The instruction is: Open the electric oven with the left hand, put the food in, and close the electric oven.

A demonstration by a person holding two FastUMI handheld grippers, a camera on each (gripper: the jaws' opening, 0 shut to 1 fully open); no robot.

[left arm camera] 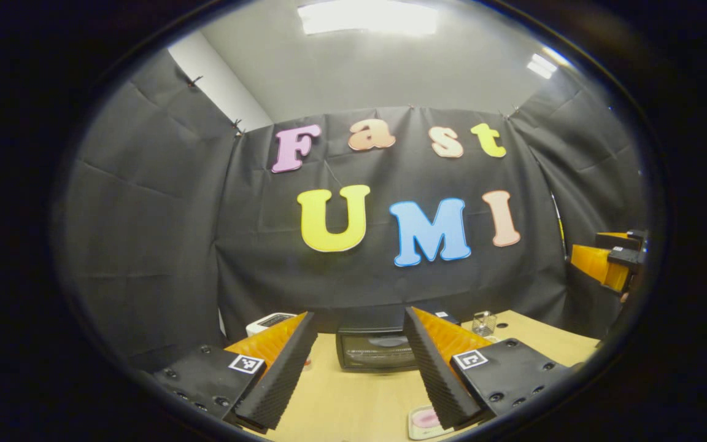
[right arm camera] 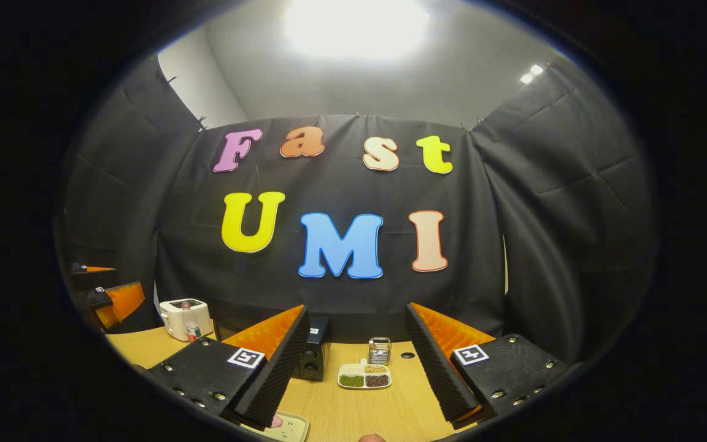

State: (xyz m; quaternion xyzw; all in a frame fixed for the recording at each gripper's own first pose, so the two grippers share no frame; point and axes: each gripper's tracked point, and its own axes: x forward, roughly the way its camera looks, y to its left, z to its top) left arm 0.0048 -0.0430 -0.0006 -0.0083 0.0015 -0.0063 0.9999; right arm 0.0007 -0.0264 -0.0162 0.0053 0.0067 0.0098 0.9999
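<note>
- Lying under both grippers, a light wooden table [left arm camera: 353, 399] is seen, closed in by black cloth walls under ceiling lights
- The left gripper [left arm camera: 359, 368] is held above the table with its jaws wide apart, nothing between them
- The right gripper [right arm camera: 359, 368] is likewise held with jaws spread and empty
- The electric oven [left arm camera: 375, 350] is set at the table's far edge, door shut, glass front turned toward the left gripper, long axis running across
- A small plate of food [left arm camera: 426, 420] is laid near the table's front edge

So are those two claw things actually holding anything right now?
No. The left hand-held gripper is open with only air between its fingers, the oven beyond it untouched. The right hand-held gripper is open and holds nothing either.
</note>
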